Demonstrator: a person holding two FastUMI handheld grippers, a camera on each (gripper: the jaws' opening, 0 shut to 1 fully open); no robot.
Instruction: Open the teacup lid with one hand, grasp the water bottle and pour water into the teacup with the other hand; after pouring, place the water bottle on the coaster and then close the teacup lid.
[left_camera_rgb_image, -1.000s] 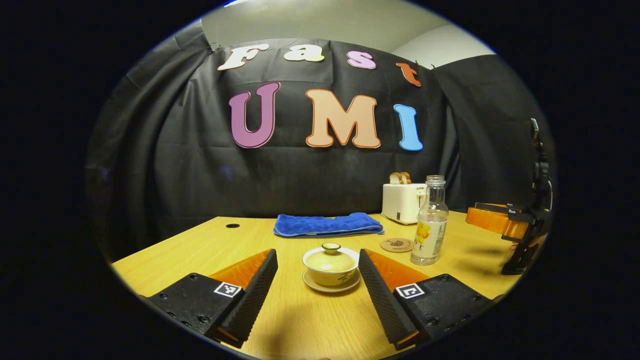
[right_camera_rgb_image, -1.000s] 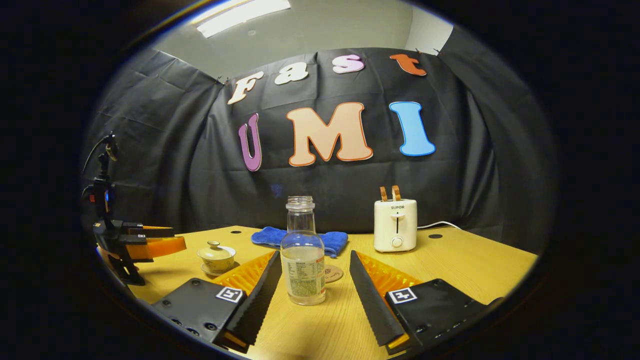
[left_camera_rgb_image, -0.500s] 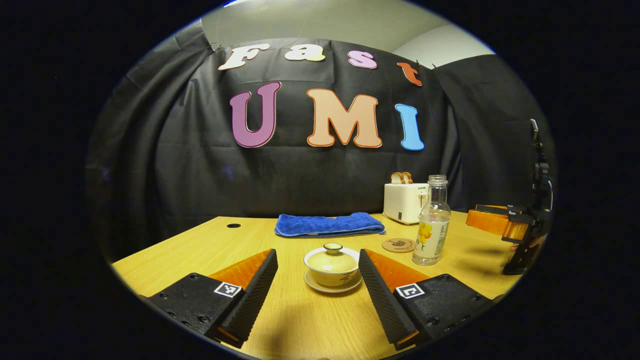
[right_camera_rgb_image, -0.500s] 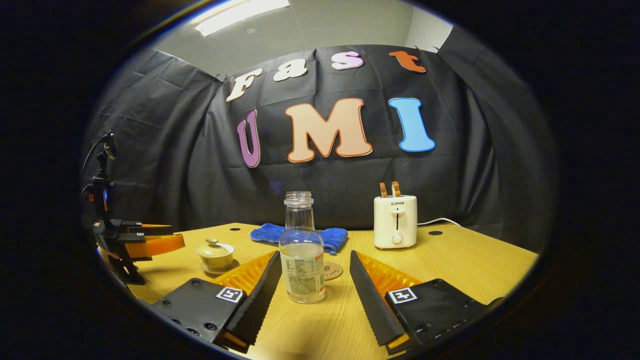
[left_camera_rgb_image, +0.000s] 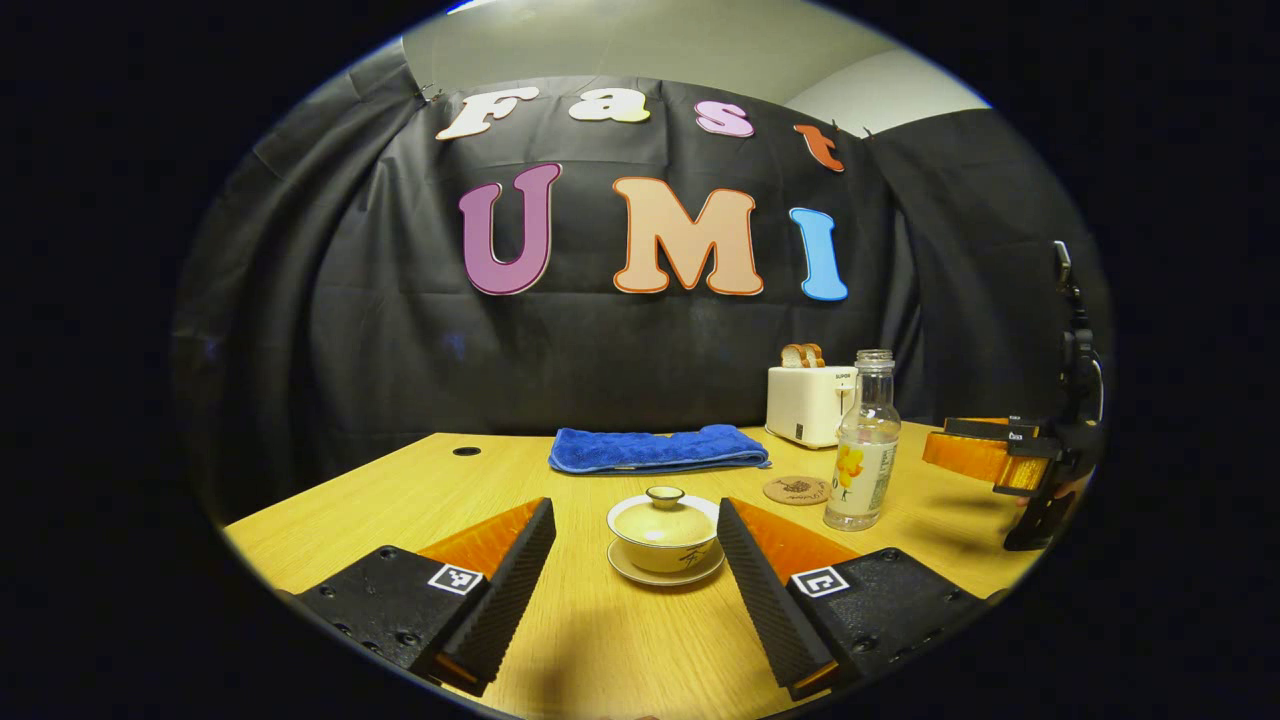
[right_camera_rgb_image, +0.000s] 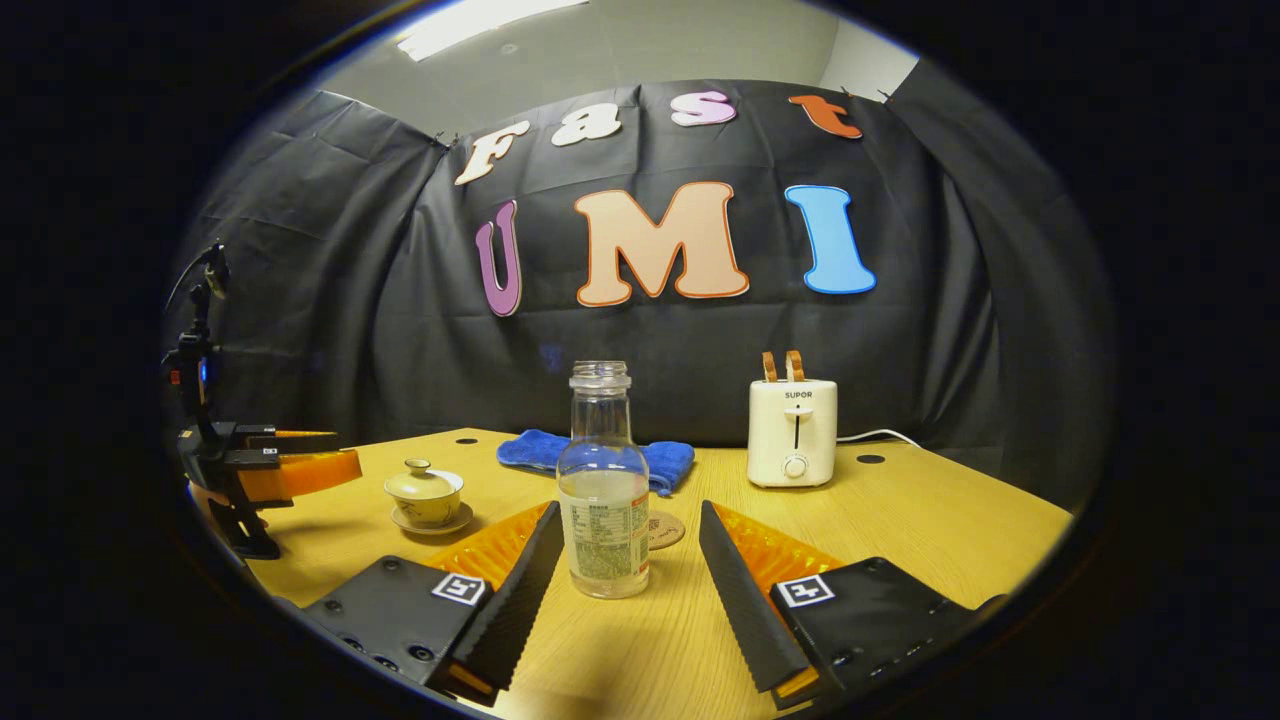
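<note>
While my left gripper (left_camera_rgb_image: 635, 560) hangs low over the table (left_camera_rgb_image: 350, 500), I see in the left gripper view that its jaws are spread wide and hold nothing, with the teacup (left_camera_rgb_image: 665, 535) on its saucer between them but ahead of the tips, lid (left_camera_rgb_image: 664, 512) on. Off to the right stand the bottle (left_camera_rgb_image: 863, 445), uncapped, and the coaster (left_camera_rgb_image: 796, 490) just beside it, bare. In the right gripper view my right gripper (right_camera_rgb_image: 625, 570) is likewise wide open and empty, the bottle (right_camera_rgb_image: 603, 490) standing upright between its fingers without touching either. I judge nothing is done yet: lid to lift, bottle to grasp, water to pour, bottle to set on the coaster, lid to close.
</note>
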